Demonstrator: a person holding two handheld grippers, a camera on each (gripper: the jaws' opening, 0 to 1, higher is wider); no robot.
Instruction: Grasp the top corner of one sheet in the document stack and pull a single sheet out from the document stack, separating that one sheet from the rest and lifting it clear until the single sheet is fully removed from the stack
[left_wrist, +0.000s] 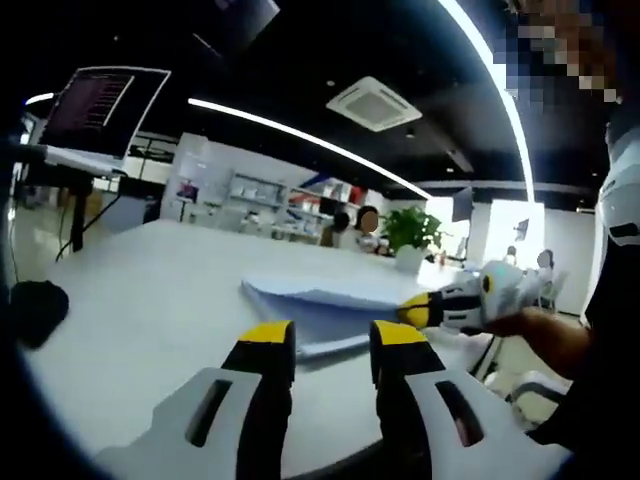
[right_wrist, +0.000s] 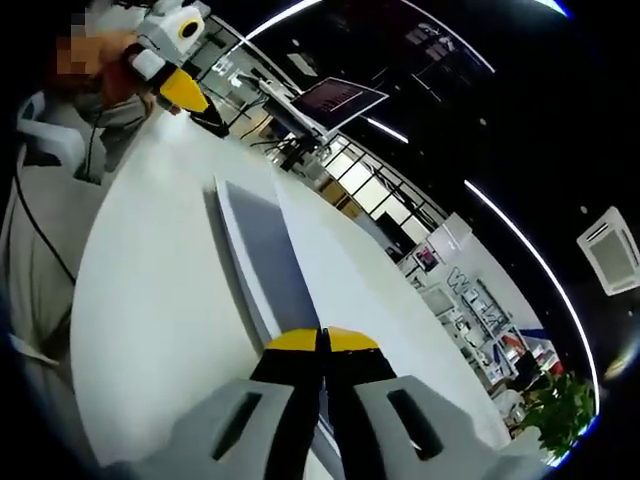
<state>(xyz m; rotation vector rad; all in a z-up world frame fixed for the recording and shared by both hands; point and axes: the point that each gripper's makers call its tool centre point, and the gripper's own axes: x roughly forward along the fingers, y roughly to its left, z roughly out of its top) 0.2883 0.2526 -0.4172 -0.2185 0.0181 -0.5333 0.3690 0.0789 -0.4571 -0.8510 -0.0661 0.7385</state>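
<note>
While the flat pale-blue paper document stack (right_wrist: 262, 262) lies on the white worktop (right_wrist: 150, 300), the right claw (right_wrist: 321, 341) is pinched narrow on its corner at six o'clock and the left claw (left_wrist: 328, 336) hovers wide, so grasping seems done; next, peel one sheet upward.

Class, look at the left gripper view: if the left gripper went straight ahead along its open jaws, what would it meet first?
Probably the near edge of the document stack on the white table; the left gripper points at it, though depth is uncertain.
</note>
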